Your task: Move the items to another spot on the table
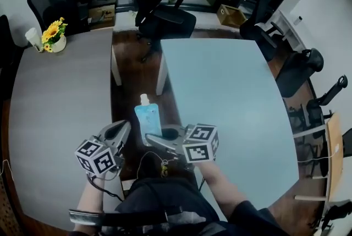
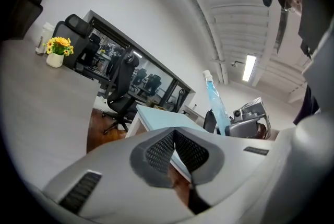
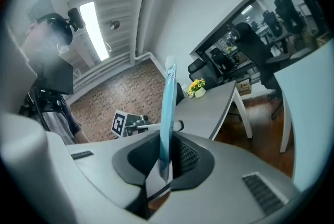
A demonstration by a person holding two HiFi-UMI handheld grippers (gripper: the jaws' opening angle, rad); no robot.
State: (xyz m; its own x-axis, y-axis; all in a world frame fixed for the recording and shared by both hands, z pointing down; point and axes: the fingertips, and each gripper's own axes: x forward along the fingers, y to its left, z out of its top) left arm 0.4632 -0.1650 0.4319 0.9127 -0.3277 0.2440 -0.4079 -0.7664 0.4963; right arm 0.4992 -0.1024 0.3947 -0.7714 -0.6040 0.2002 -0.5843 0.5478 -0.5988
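A flat blue pouch (image 1: 148, 118) with a white cap stands upright in the air over the gap between two tables. My right gripper (image 1: 153, 140) is shut on its lower edge. In the right gripper view the pouch (image 3: 167, 108) rises edge-on from between the jaws of that gripper (image 3: 166, 157). My left gripper (image 1: 121, 127) hovers just left of the pouch, shut with nothing in it. In the left gripper view its mesh pads (image 2: 162, 149) meet, and the pouch (image 2: 215, 105) shows to the right.
A grey table (image 1: 55, 97) lies on the left, bearing a pot of yellow flowers (image 1: 54, 36) and a white cup (image 1: 34, 38) at its far corner. A light blue table (image 1: 231, 97) lies on the right. Wooden floor (image 1: 132, 81) shows between them. Black office chairs (image 1: 165, 20) stand beyond.
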